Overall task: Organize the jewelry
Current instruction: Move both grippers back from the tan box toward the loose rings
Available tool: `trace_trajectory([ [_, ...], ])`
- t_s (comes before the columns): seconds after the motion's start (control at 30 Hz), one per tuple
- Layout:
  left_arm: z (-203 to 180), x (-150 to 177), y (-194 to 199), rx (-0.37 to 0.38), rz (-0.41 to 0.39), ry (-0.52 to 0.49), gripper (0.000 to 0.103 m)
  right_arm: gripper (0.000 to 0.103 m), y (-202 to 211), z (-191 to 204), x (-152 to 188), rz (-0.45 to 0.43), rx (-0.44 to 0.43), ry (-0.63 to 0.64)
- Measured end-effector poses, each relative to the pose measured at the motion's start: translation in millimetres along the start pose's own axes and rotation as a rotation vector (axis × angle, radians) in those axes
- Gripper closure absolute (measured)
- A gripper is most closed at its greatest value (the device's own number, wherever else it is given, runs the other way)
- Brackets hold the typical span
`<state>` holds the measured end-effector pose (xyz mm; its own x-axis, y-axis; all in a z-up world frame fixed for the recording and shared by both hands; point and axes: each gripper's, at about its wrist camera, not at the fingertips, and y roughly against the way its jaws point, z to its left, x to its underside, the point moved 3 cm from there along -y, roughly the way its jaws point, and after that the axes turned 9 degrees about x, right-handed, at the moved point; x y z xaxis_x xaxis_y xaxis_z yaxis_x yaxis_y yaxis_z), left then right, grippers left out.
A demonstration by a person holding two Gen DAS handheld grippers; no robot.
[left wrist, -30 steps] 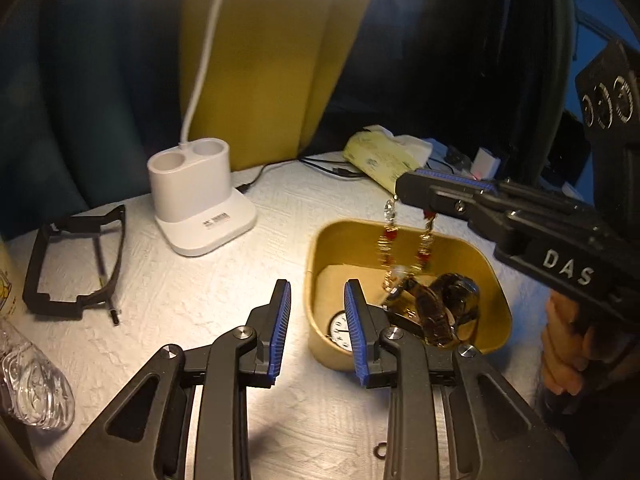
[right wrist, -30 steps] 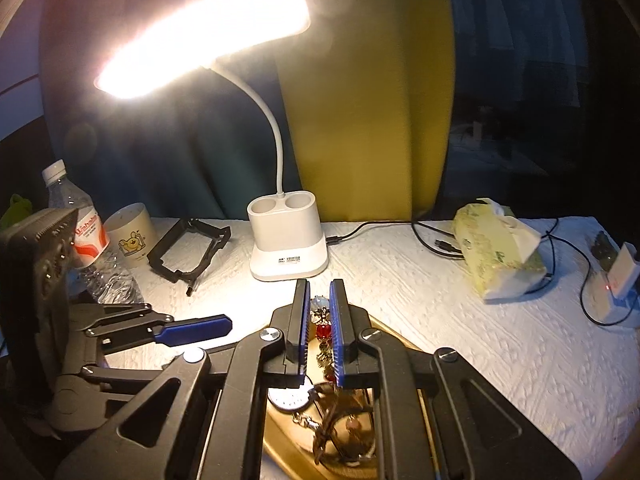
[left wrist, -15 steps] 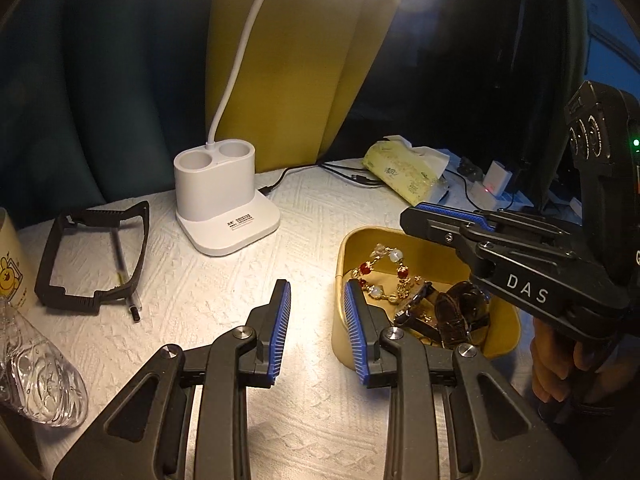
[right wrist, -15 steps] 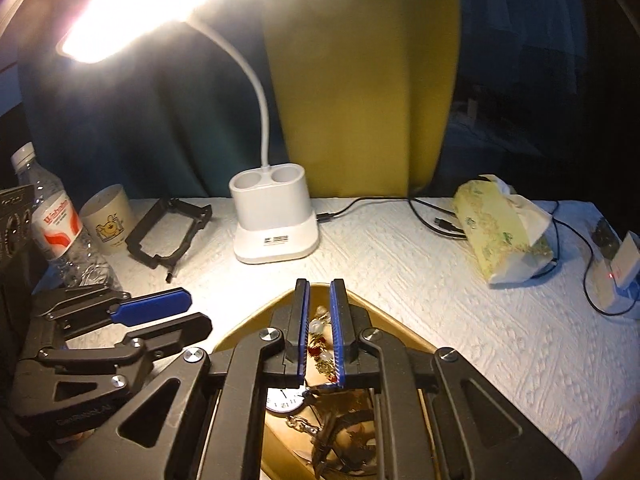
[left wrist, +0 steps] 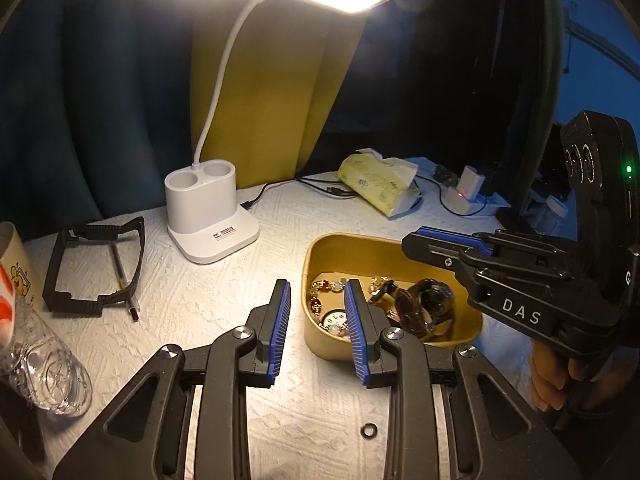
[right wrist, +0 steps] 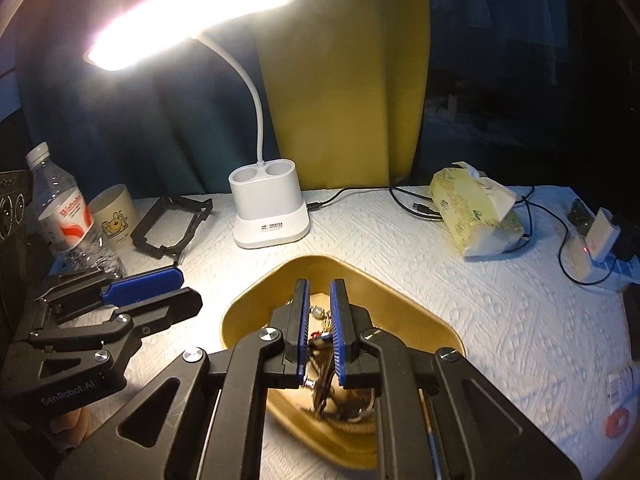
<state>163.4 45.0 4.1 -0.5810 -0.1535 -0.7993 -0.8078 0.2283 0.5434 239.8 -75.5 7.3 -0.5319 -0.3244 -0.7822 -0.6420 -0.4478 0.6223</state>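
Bracelet point(left wrist: 326, 286) lies in tray point(left wrist: 352, 246); right gripper point(right wrist: 320, 308) closed above it (nothing visibly held), left gripper point(left wrist: 316, 312) open, idle over counter point(left wrist: 192, 300).

A shallow mustard-yellow tray with rounded corners point(left wrist: 356, 245) is sitting on the white textured tabletop, holding the jewelry. A gold-link bracelet with red and pearly beads point(left wrist: 325, 289) is lying slack along the tray's floor at its left side. A white-faced pocket watch point(left wrist: 335, 318) is lying face up beside it, and a brown-strapped wristwatch point(left wrist: 425, 305) is resting tilted toward the right.
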Motion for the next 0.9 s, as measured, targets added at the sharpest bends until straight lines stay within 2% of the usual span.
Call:
trace_trajectory([
  [0.47,-16.2,16.5,37.1,0.008,-0.024,-0.021,0.073,0.092,43.5,15.6,22.4,-0.016,0.025,0.000],
  [0.9,-40.3,37.5,60.1,0.037,-0.019,-0.044,0.073,0.092,82.6,9.6,55.7,-0.026,0.058,-0.028],
])
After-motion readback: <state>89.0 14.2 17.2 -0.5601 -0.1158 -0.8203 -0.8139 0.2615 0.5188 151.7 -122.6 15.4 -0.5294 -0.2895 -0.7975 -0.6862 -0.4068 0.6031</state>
